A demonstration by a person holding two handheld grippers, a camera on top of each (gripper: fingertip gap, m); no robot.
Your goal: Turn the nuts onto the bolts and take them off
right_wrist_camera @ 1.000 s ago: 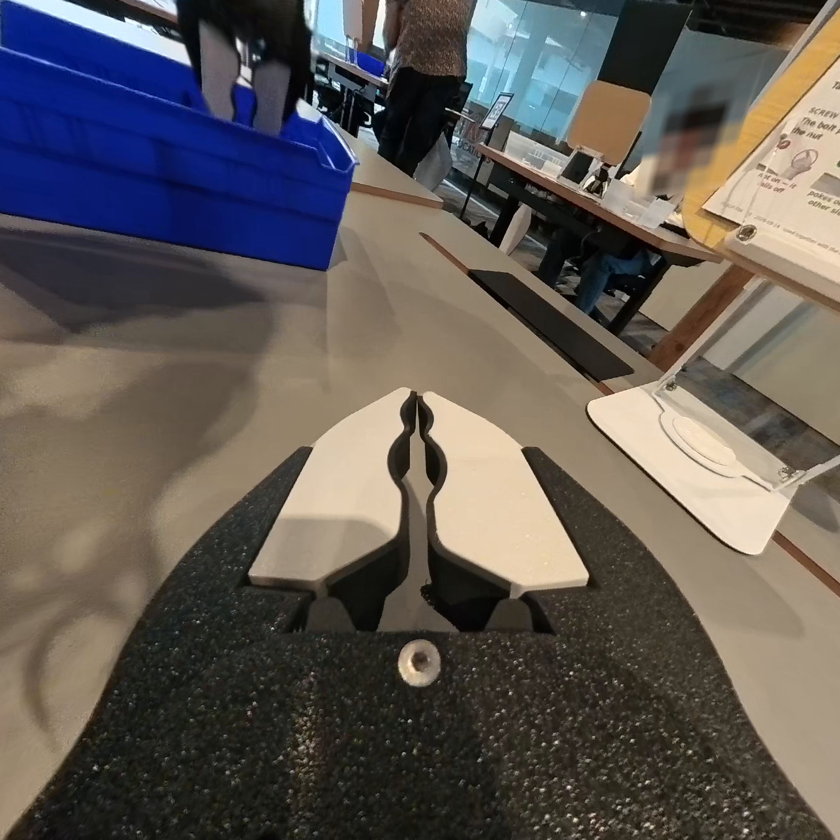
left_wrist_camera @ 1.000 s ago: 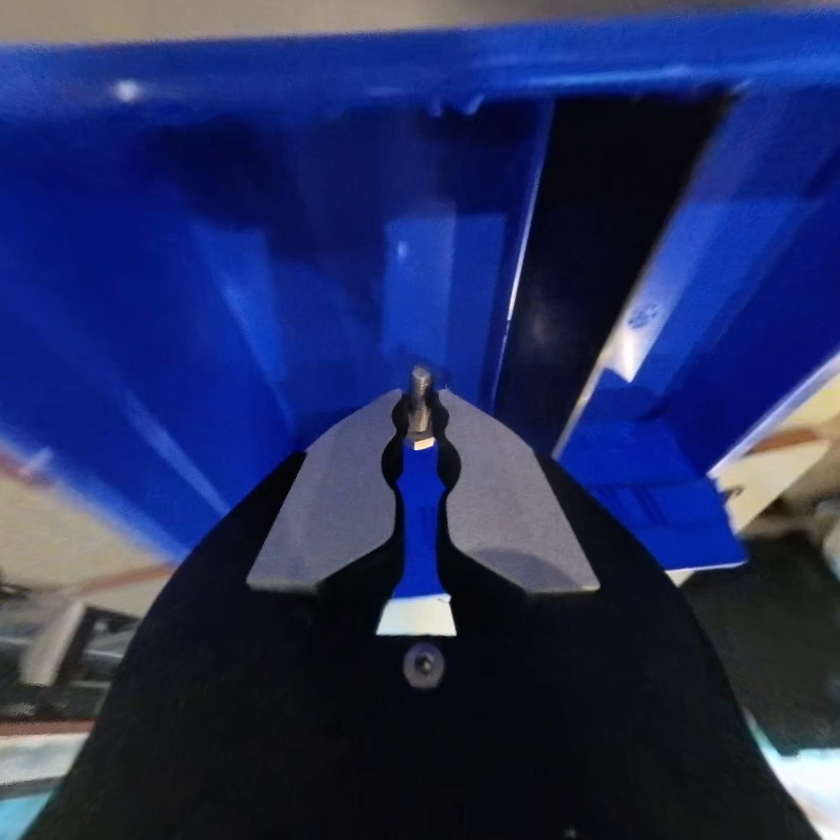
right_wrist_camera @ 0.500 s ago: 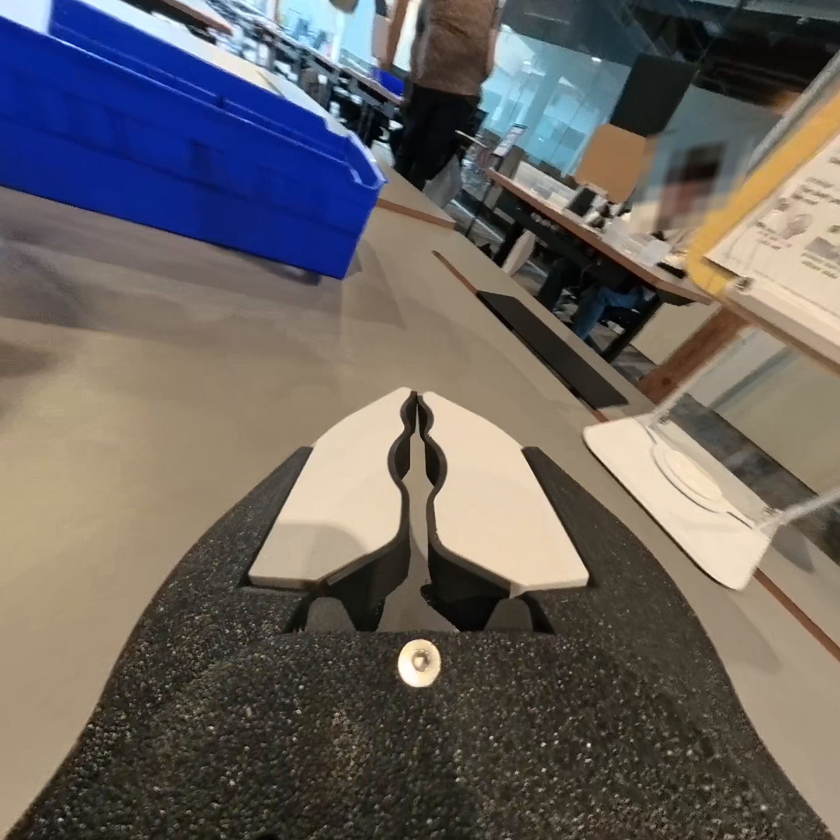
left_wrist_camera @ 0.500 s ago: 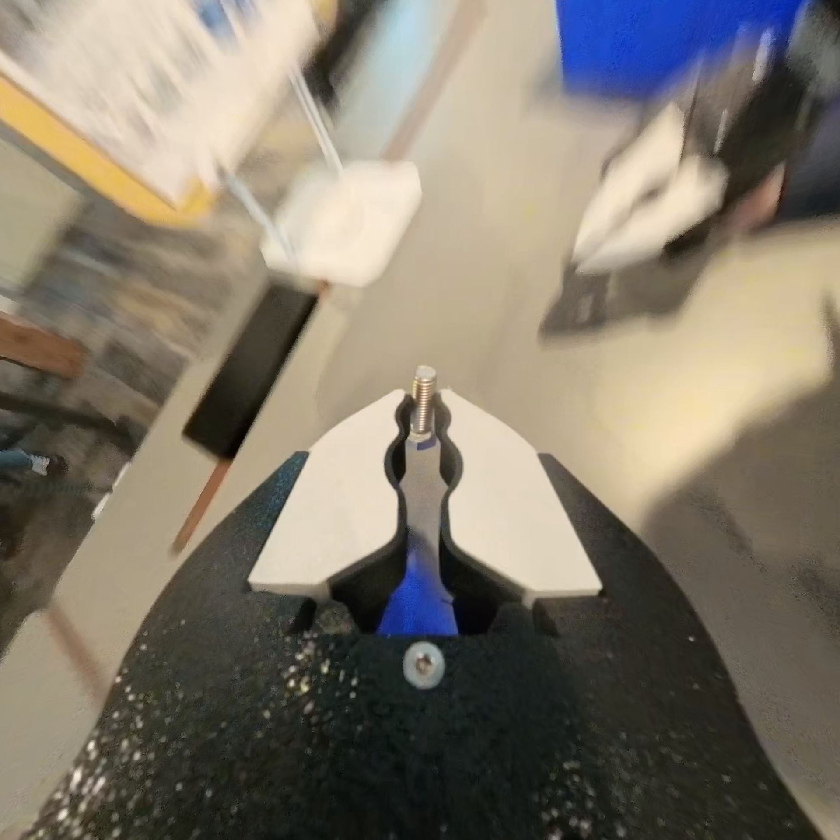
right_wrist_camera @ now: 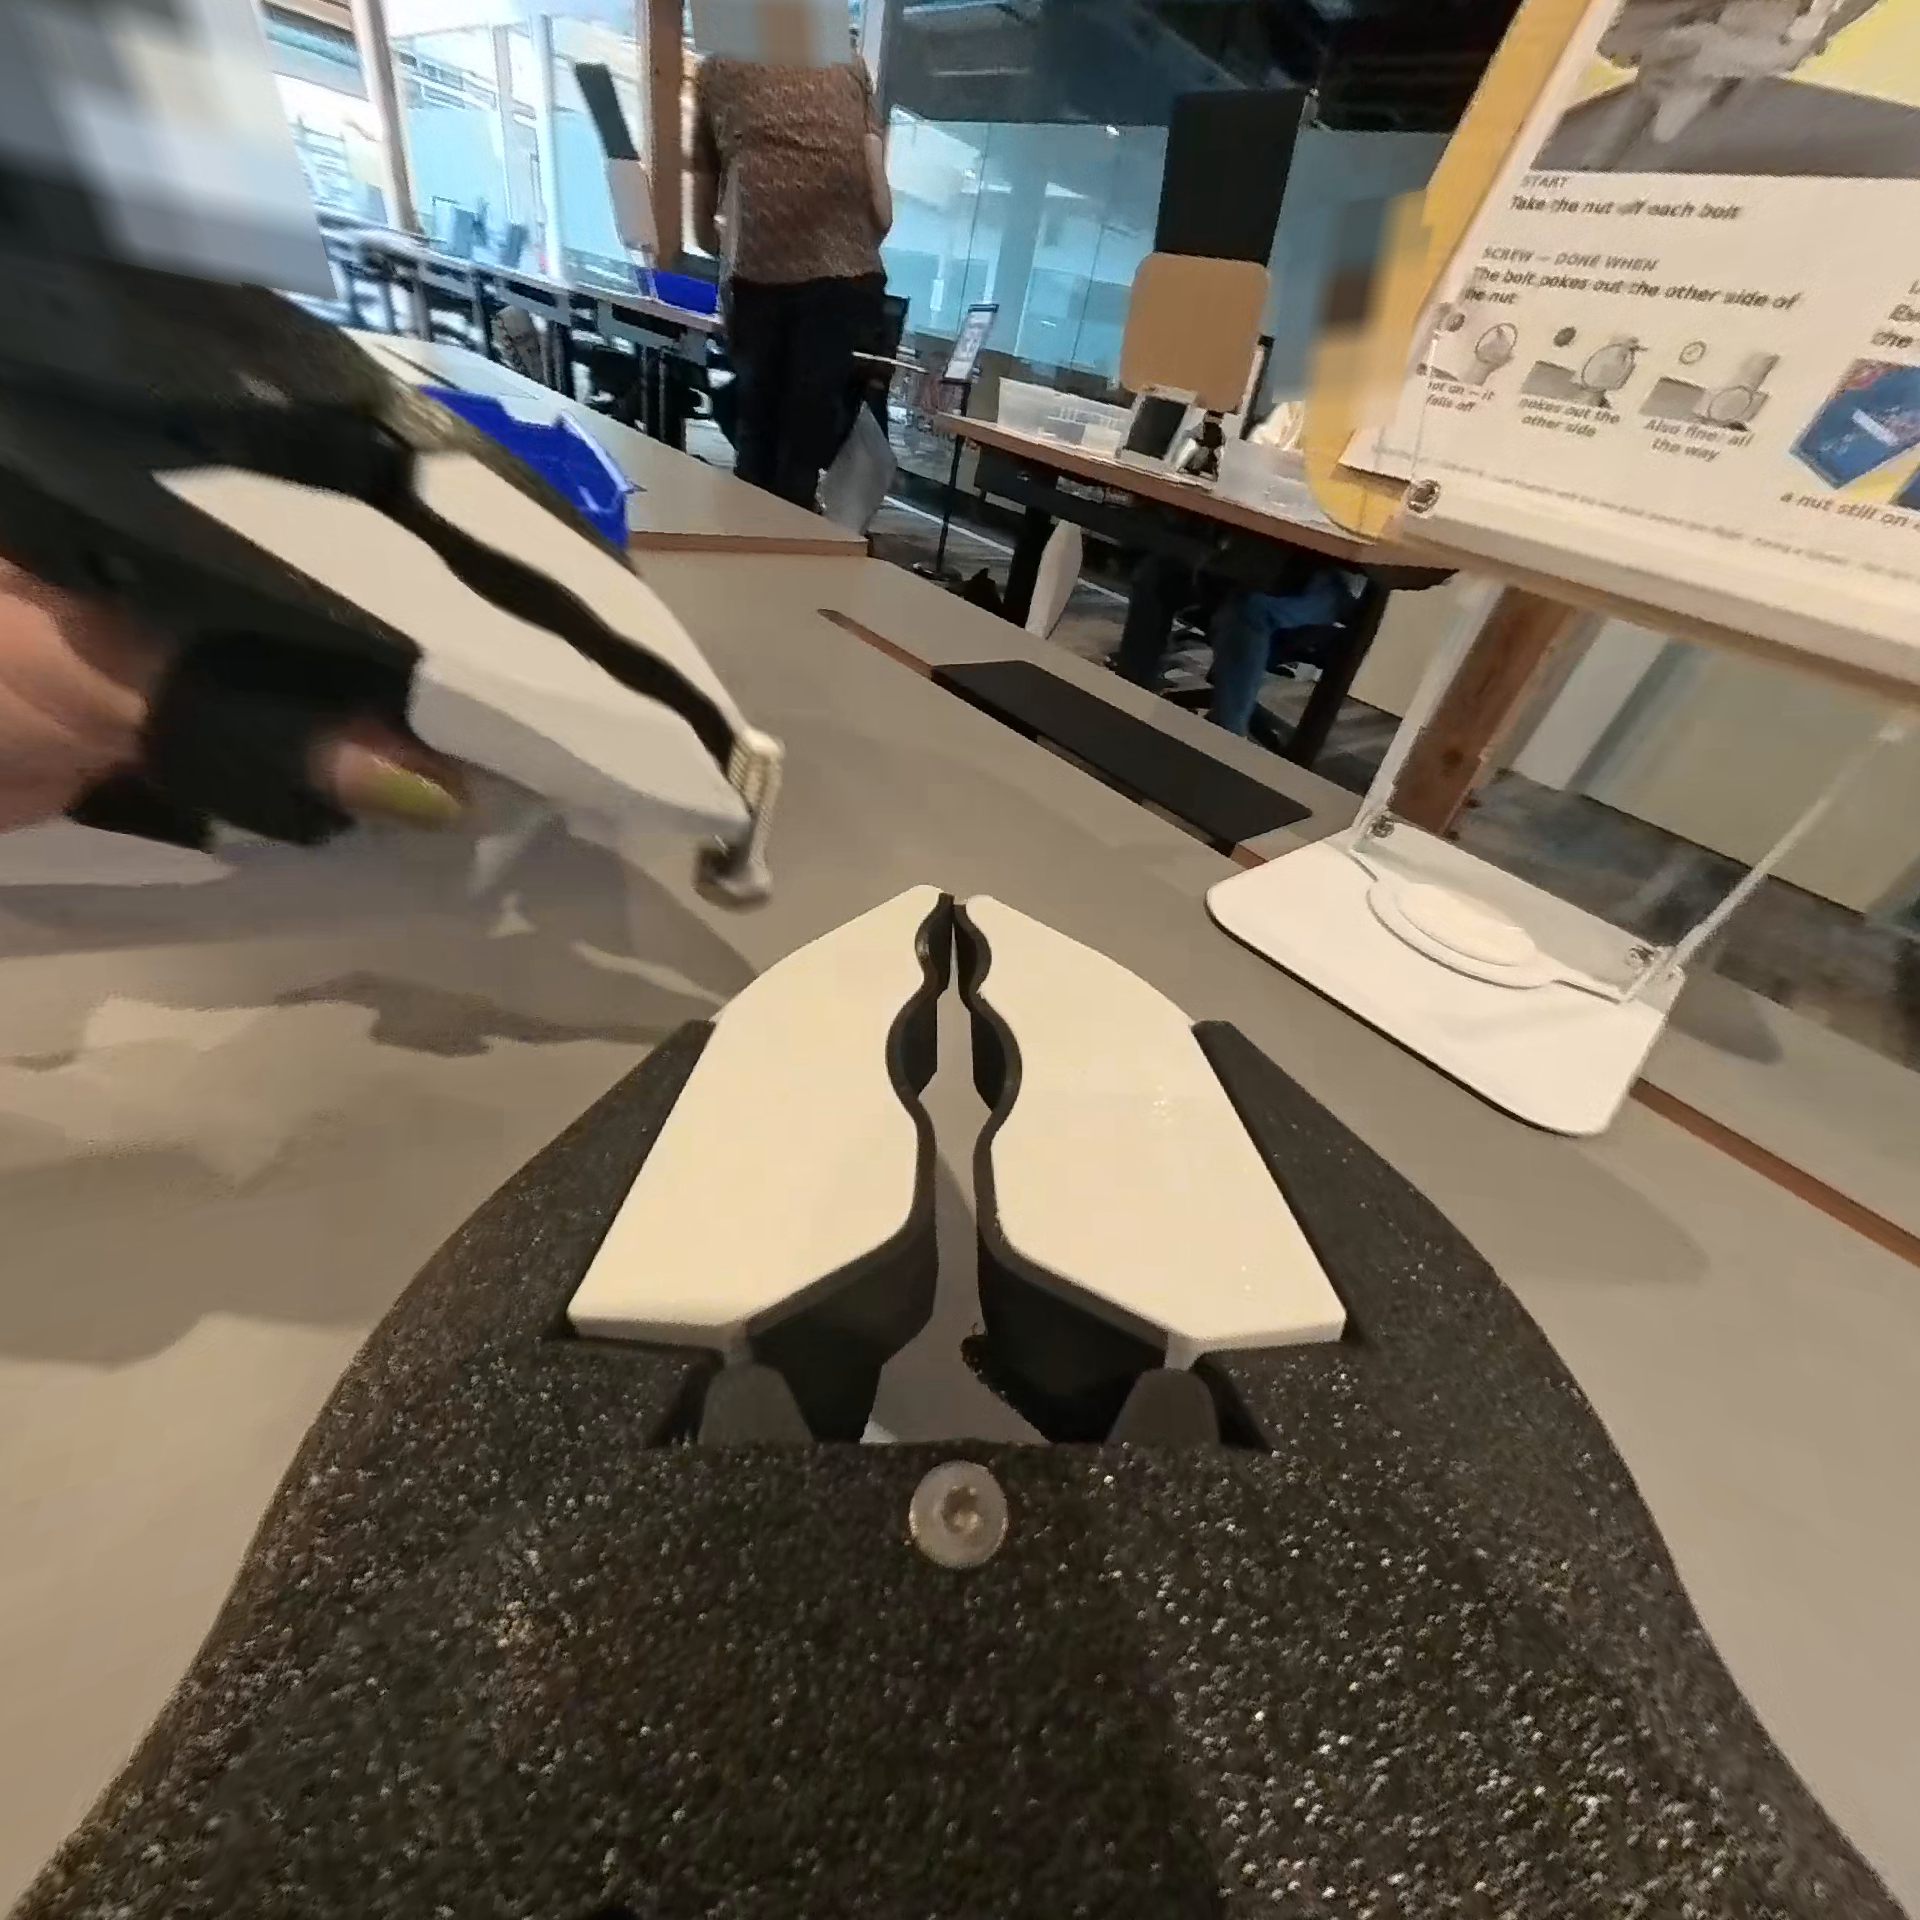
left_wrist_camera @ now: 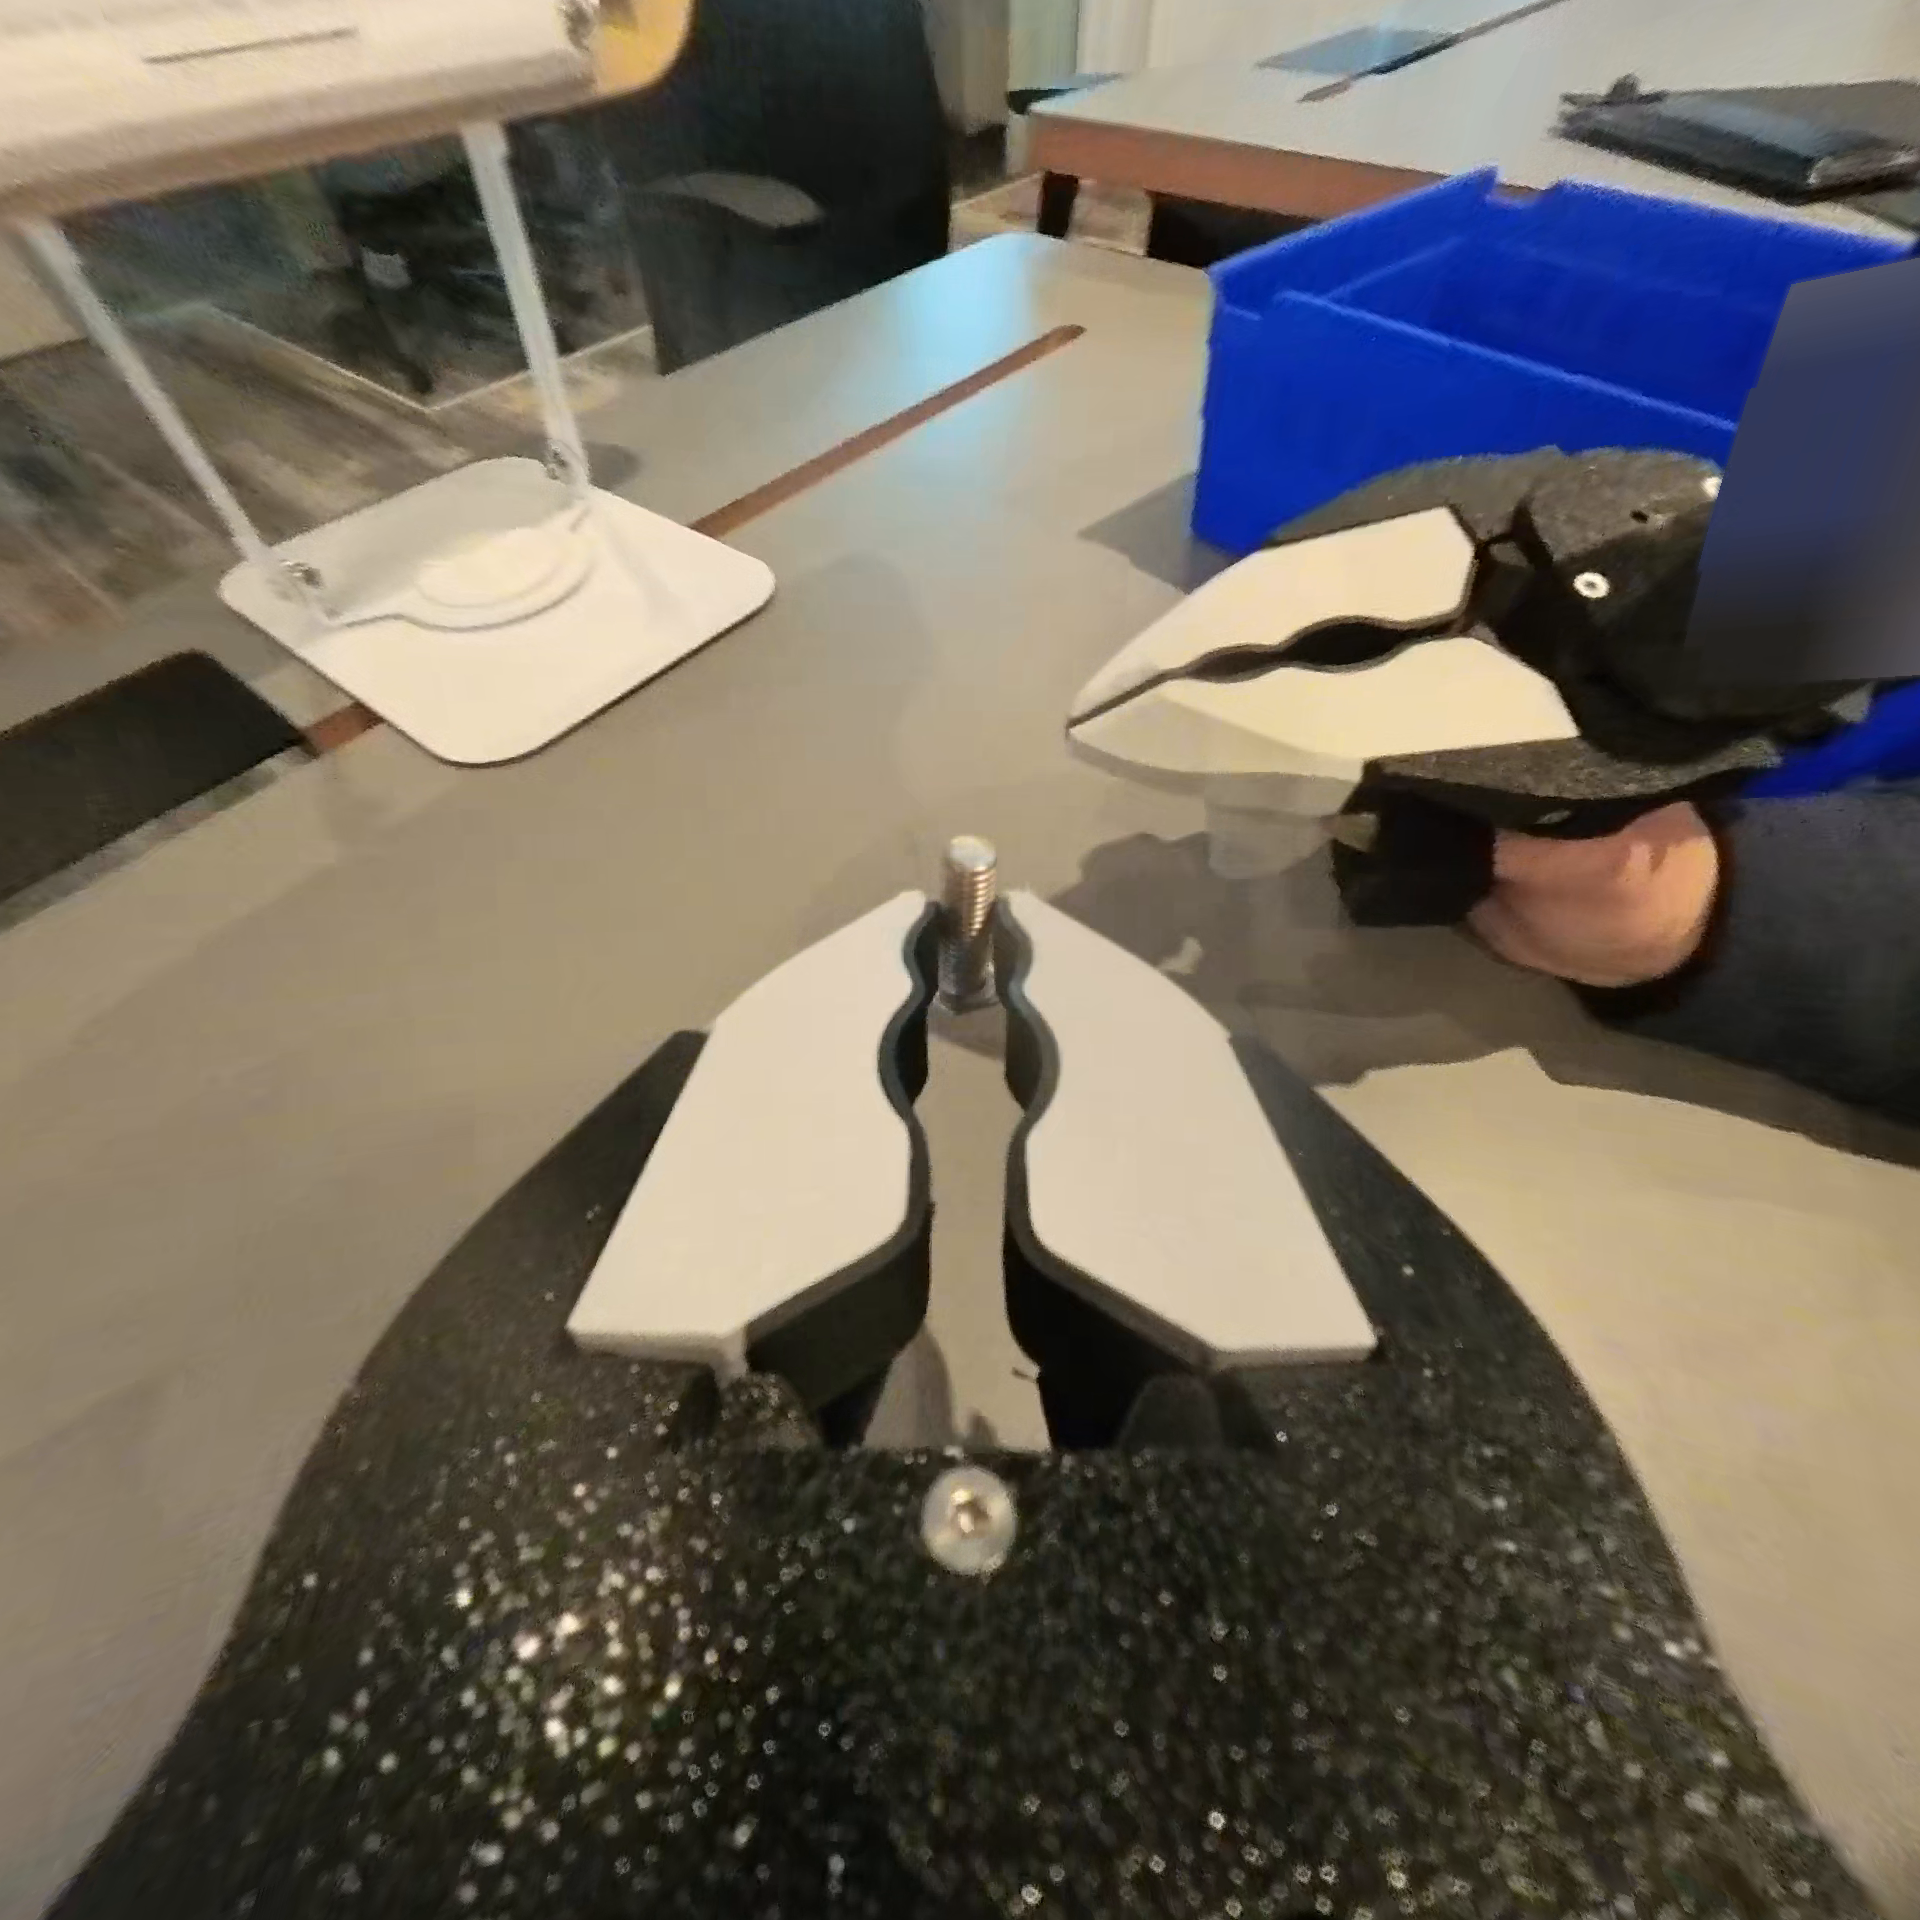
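1. Bolt point(left_wrist_camera: 967, 928) is pinched at the tip of the left gripper point(left_wrist_camera: 966, 914), threads pointing forward, above the grey table point(left_wrist_camera: 416, 935).
2. Right gripper point(right_wrist_camera: 953, 914) is closed, nothing held; no nut is seen.
3. Risk: bolt could be tilted or dropped, since only the tips hold it.

A smooth grey tabletop point(right_wrist_camera: 260, 1195) fills the near ground. Far off stand wood-edged desks point(right_wrist_camera: 1143, 457), tall glass partition walls point(right_wrist_camera: 997, 218) and a dark ceiling.

Silver bolt point(left_wrist_camera: 967, 928), white fingers point(left_wrist_camera: 769, 1143), blue bin point(left_wrist_camera: 1496, 343), grey table point(left_wrist_camera: 416, 987).
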